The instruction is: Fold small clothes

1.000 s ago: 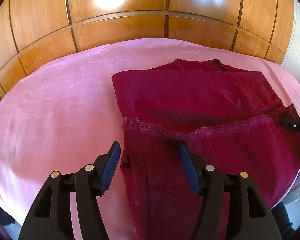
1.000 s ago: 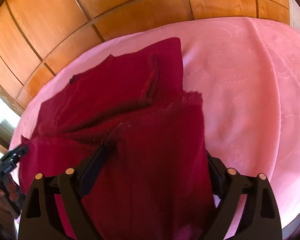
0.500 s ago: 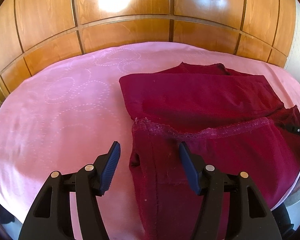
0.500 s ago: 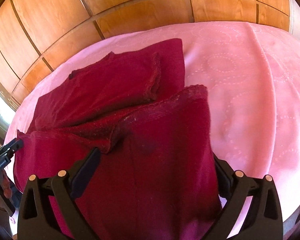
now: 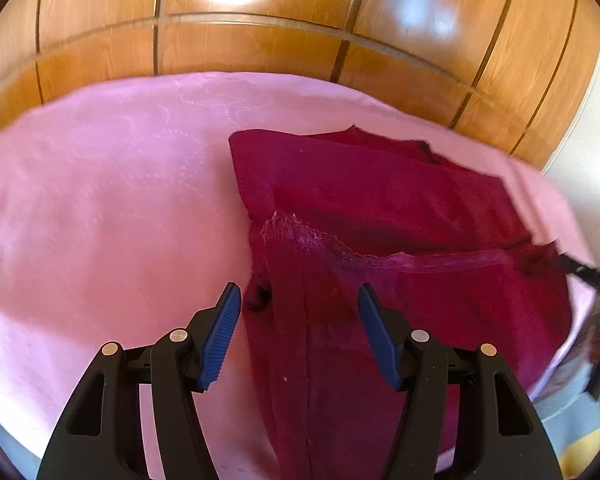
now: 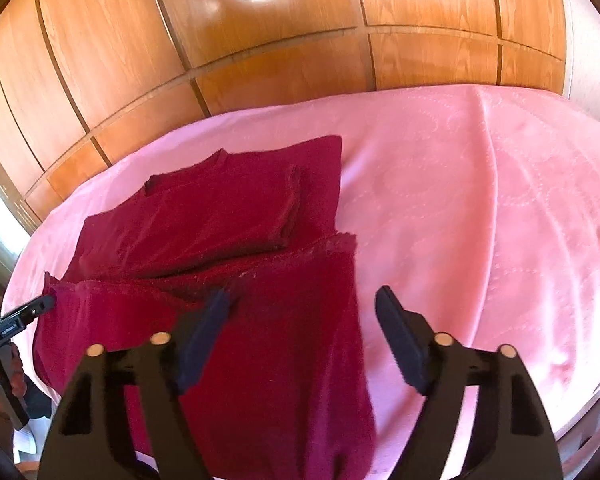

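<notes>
Both sets of jaws stand open over the dark red garment (image 5: 400, 240) on the pink bed (image 5: 100, 220); the right gripper's (image 6: 302, 334) have just narrowed. I'd pinch both near corners together, then carry them evenly.

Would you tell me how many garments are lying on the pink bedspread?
1: a dark red garment, partly folded, on the pink bedspread near its front edge. Its layers could hide something smaller.
</notes>
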A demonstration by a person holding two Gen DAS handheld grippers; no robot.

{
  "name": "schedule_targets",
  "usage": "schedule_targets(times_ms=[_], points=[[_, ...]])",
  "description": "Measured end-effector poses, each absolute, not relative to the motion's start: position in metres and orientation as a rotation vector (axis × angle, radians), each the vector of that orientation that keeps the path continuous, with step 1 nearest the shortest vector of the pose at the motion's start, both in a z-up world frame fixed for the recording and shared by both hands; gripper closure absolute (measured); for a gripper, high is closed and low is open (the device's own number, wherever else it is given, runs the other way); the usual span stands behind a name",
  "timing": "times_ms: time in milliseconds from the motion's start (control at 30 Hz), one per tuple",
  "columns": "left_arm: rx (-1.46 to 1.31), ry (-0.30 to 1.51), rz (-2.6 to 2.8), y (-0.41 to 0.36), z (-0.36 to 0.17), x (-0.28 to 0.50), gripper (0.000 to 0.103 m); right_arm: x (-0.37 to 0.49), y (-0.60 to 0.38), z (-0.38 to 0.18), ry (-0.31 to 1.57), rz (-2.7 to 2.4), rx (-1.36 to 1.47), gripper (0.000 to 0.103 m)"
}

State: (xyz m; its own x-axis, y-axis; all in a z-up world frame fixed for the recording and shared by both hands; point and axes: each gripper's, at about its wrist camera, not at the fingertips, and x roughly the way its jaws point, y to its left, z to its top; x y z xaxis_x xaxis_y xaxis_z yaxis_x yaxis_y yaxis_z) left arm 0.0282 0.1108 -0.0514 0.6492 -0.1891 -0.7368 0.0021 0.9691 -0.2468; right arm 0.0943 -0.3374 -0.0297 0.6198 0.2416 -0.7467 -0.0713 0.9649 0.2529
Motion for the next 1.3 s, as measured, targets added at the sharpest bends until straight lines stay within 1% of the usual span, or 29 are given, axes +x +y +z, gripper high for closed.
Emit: schedule_targets(times_ms=[33,133,267,333,367,400,433,467,500,533,567,600,633,667,767,1000,1167,1300], points=[[-0.254,0.853,-0.126,0.113,-0.051,0.026,0.043,0.094,-0.34,-0.029,0.886,0.181,0.213,0.04],[-0.318,0.857,-0.193,0.118,-0.051,0.025,0.043,0.095,-0.348,-0.031,0.891,0.184,0.265,0.04],[-0.337,0.88,-0.216,0.118,-0.057,0.032,0.056,0.103,-0.351,-0.035,0.9,0.184,0.272,0.04],[-0.346,0.885,-0.225,0.117,-0.06,0.036,0.056,0.107,-0.351,-0.039,0.915,0.188,0.273,0.042],[-0.348,0.888,-0.229,0.116,-0.062,0.037,0.059,0.11,-0.351,-0.043,0.926,0.19,0.271,0.044],[-0.353,0.893,-0.233,0.115,-0.064,0.04,0.065,0.111,-0.351,-0.045,0.934,0.19,0.271,0.048],[-0.355,0.903,-0.236,0.114,-0.065,0.042,0.066,0.113,-0.35,-0.047,0.944,0.194,0.272,0.054],[-0.357,0.903,-0.233,0.113,-0.066,0.043,0.071,0.114,-0.348,-0.049,0.95,0.2,0.27,0.059],[-0.355,0.899,-0.226,0.113,-0.066,0.044,0.078,0.115,-0.346,-0.05,0.957,0.207,0.263,0.066],[-0.353,0.895,-0.22,0.114,-0.065,0.043,0.082,0.115,-0.344,-0.051,0.959,0.206,0.251,0.074],[-0.348,0.89,-0.211,0.114,-0.064,0.042,0.09,0.114,-0.341,-0.052,0.961,0.204,0.232,0.079],[-0.344,0.883,-0.204,0.115,-0.064,0.041,0.093,0.114,-0.338,-0.051,0.963,0.202,0.204,0.091],[-0.342,0.874,-0.2,0.116,-0.062,0.04,0.093,0.113,-0.336,-0.052,0.961,0.199,0.19,0.092],[-0.342,0.862,-0.199,0.117,-0.06,0.038,0.095,0.112,-0.334,-0.051,0.957,0.197,0.173,0.093],[-0.317,0.82,-0.191,0.115,-0.05,0.028,0.096,0.107,-0.333,-0.045,0.945,0.198,0.146,0.095],[-0.338,0.725,-0.196,0.117,-0.026,0.002,0.096,0.093,-0.335,-0.005,0.877,0.242,0.13,0.096],[-0.325,0.675,-0.199,0.119,-0.006,0.013,0.096,0.104,-0.337,0.025,0.823,0.278,0.18,0.096],[-0.31,0.632,-0.191,0.124,0.009,0.031,0.096,0.13,-0.333,0.033,0.798,0.272,0.187,0.096]])
